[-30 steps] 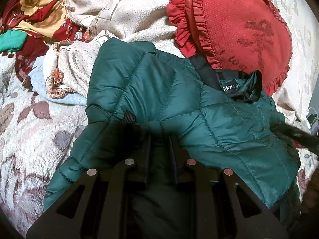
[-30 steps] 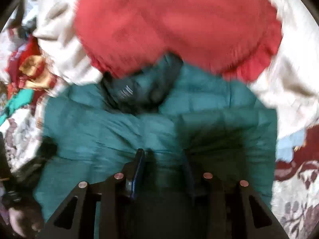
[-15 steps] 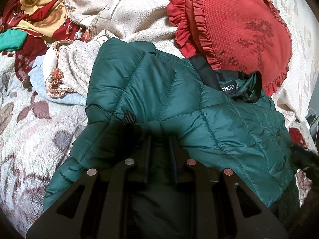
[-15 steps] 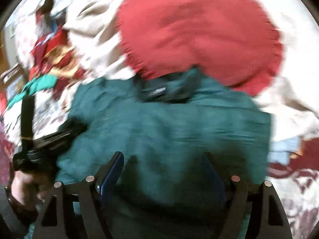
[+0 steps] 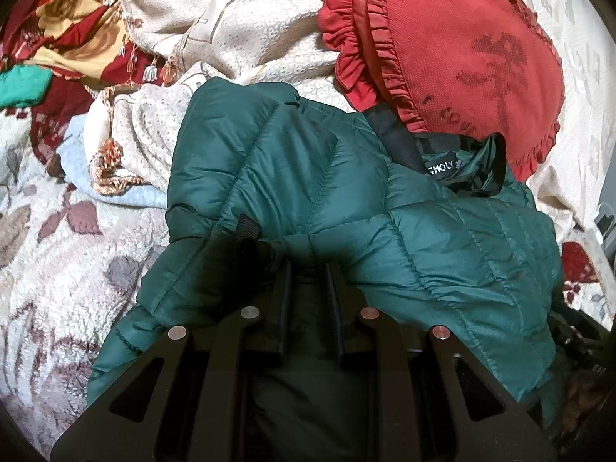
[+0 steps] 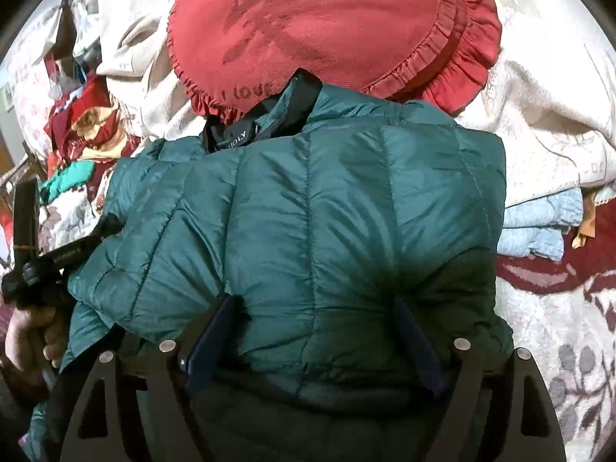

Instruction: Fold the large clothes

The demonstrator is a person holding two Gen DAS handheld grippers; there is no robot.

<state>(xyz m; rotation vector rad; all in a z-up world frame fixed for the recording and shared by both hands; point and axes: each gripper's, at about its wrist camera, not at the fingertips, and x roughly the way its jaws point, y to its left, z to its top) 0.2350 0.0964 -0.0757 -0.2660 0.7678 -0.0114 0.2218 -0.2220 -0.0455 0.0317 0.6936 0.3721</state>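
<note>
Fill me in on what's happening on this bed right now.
A person is folding a green puffer jacket on a bed, a gripper in each hand. The left tongs are pinched shut on a fold of the jacket near its edge. The right tongs stand wide open, pressed against the padded fabric. The jacket's collar lies against a red ruffled cushion.

Both cameras looked down close over the green jacket [image 5: 346, 208] from opposite sides. The left view faced the red cushion [image 5: 462, 54] at one o'clock; the right view had that cushion [image 6: 327, 27] at twelve. They shared the jacket [image 6: 308, 211], collar and cushion.
</note>
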